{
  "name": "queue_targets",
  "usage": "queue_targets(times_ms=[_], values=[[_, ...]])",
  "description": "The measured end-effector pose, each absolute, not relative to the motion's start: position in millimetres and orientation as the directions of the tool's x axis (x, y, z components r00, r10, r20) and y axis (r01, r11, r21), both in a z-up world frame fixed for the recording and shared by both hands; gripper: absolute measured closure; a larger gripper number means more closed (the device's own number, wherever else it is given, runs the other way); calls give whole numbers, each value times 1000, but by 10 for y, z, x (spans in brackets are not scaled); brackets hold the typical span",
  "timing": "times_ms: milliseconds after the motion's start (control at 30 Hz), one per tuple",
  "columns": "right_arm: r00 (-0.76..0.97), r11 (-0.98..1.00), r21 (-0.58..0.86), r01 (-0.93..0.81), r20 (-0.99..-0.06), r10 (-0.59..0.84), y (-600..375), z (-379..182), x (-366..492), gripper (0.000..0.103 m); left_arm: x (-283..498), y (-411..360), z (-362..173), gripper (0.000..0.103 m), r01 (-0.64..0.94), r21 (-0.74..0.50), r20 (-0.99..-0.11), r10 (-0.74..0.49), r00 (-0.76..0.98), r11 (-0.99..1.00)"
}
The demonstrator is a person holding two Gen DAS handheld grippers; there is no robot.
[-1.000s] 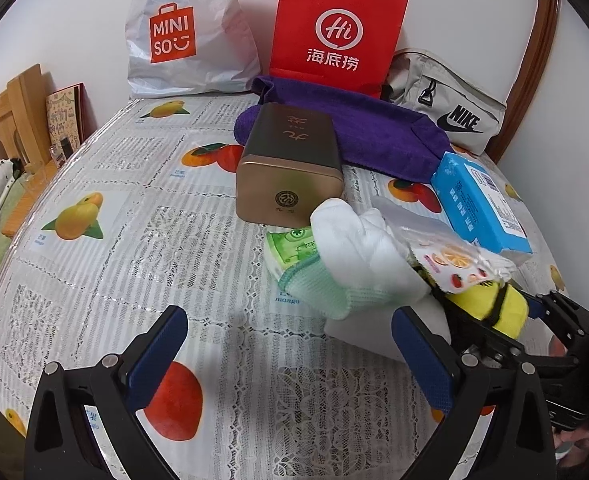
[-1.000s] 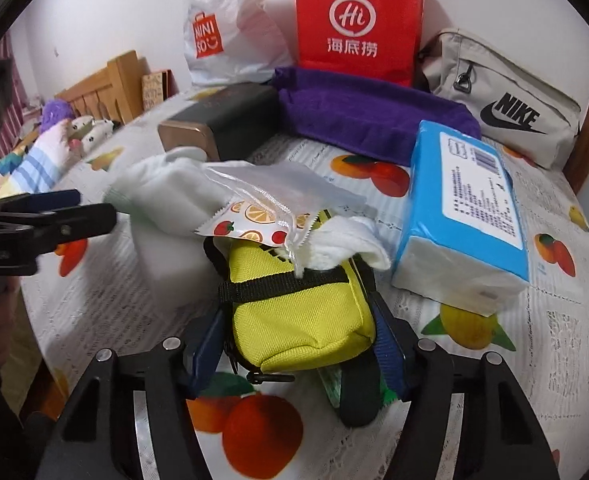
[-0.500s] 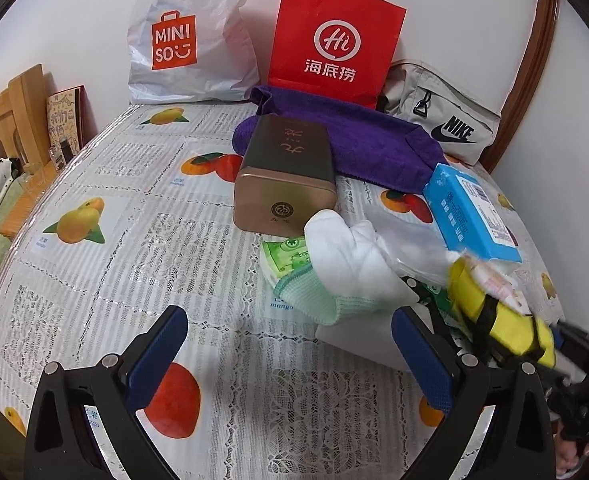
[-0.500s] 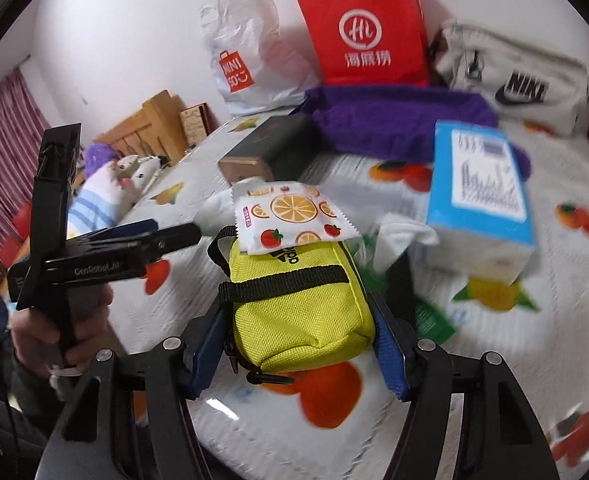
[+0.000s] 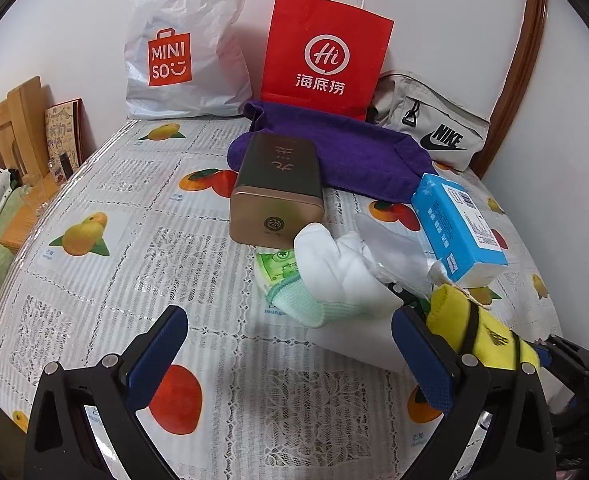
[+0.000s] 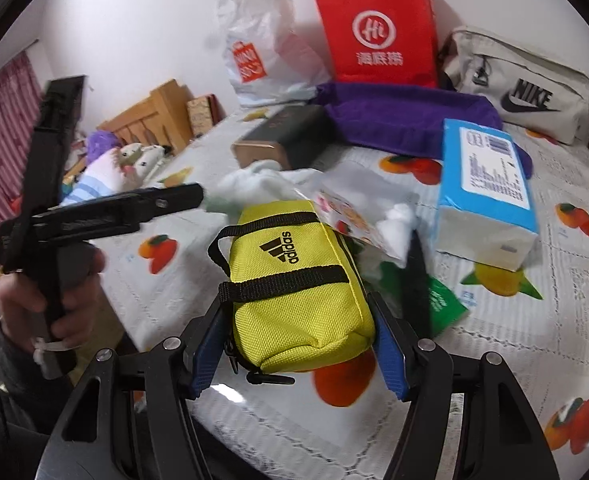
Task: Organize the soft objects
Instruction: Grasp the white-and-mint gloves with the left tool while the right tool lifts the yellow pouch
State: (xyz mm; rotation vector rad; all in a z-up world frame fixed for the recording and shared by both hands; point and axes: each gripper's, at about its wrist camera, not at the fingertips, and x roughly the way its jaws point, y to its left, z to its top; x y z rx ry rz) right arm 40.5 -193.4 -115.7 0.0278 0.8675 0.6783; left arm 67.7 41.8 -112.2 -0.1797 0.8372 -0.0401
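Yellow nylon fills the right of the left wrist view, where a small pouch (image 5: 478,326) is held off the surface just beyond the near-right blue pad. The left tongs (image 5: 290,354) stand wide open over the fruit-print cloth of the table or bed (image 5: 106,216), gripping nothing. Just past them lies a white sock with a green cuff (image 5: 330,276), resting on a green packet (image 5: 276,266), near a bronze tin (image 5: 278,196). A blue tissue pack (image 5: 460,224) sits to the right, a purple towel (image 5: 346,148) farther back. Against the far wall stand a white plastic bag (image 5: 186,44), a red paper bag (image 5: 326,56) and a grey waist bag (image 5: 434,132).

From the right wrist view, the right tongs (image 6: 300,344) are closed on the yellow pouch (image 6: 294,284), blue pads pressed to both its sides, the pouch lifted clear of the cloth. A fruit-print sachet (image 6: 348,216) leans on its far edge. The blue tissue pack (image 6: 486,184) lies to the right, the tin (image 6: 282,136) and towel (image 6: 406,116) beyond. At left, a hand (image 6: 54,300) holds the left tongs (image 6: 182,196), somewhat blurred.
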Motion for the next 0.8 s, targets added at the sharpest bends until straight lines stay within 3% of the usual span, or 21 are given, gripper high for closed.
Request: queue_targets(times_ms=[333, 533, 667, 700, 767, 800], values=[[572, 839, 260, -478, -633, 522, -2304, -881, 362, 37, 931, 257, -1205, 1, 2, -130, -743, -99, 662, 991], [591, 924, 193, -329, -721, 361, -2653, -1210, 543, 37, 1140, -2, -1341, 1, 53, -58, -754, -79, 652, 997], [564, 938, 209, -277, -755, 335, -2841, -1451, 586, 37, 1207, -56, -1470, 31, 56, -38, -762, -66, 644, 998], [558, 940, 210, -270, -762, 330, -2866, -1499, 595, 37, 1205, -48, -1476, 34, 53, -40, -756, -65, 651, 998], [550, 945, 201, -257, -774, 314, -2901, -1580, 615, 37, 1192, -21, -1462, 66, 50, -44, -749, -67, 659, 998], [548, 947, 200, -251, -777, 309, -2921, -1615, 618, 37, 1184, 8, -1453, 70, 53, -61, -749, -81, 657, 997]])
